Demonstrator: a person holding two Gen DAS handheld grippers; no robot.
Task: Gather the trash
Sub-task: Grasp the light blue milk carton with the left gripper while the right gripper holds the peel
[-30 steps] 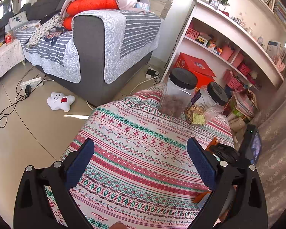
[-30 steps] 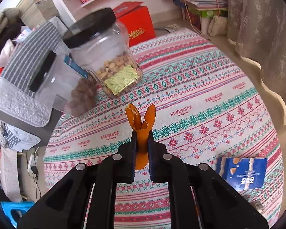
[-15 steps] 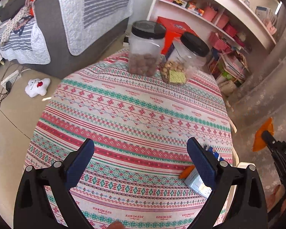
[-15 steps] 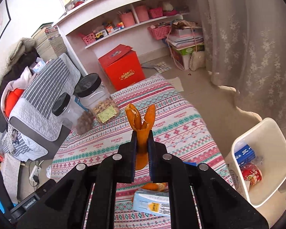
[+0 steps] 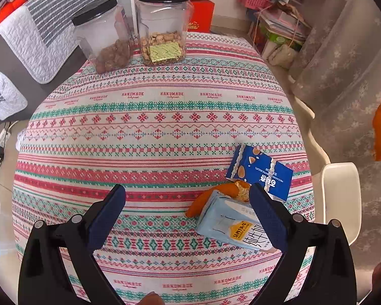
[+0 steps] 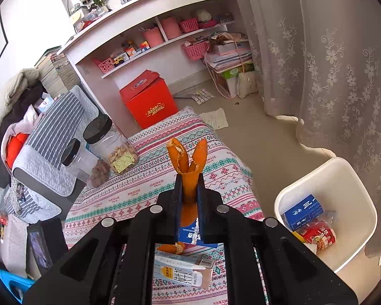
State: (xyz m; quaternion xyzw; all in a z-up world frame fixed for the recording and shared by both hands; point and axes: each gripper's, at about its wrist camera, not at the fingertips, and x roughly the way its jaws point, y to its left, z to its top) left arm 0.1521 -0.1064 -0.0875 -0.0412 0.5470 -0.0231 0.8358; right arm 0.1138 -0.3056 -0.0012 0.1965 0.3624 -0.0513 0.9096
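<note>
The right gripper [image 6: 189, 180] has its fingers [image 6: 178, 190] closed on an orange peel [image 6: 188, 162], which sticks up beyond the fingertips and splits into two curled strips. It is held in the air above the near part of the counter [image 6: 144, 198], with a white trash bin [image 6: 353, 175] on the floor off to the right of the fingers; inside the bin lie a blue box [image 6: 303, 212] and a red wrapper [image 6: 318, 236]. The left gripper [image 5: 188, 211] has its fingers [image 5: 106, 213] spread wide with nothing between them, hovering over the patterned cloth of the counter [image 5: 152, 132]. Just ahead of the right-hand finger of that gripper, and partly hidden by it, lies a light-blue milk carton [image 5: 228, 221] on its side. A second piece of orange peel [image 5: 216, 195] lies touching the carton's far end, and a dark blue biscuit box [image 5: 261, 170] lies flat just beyond the peel. Far ahead of the left fingers, at the far edge of the counter, stand two clear jars with black lids: one with brown nuts [image 5: 104, 35] to the left and one with pale snacks [image 5: 162, 25] beside it. At the right edge of the left wrist view, the held peel shows as an orange shape above the bin's rim.
</note>
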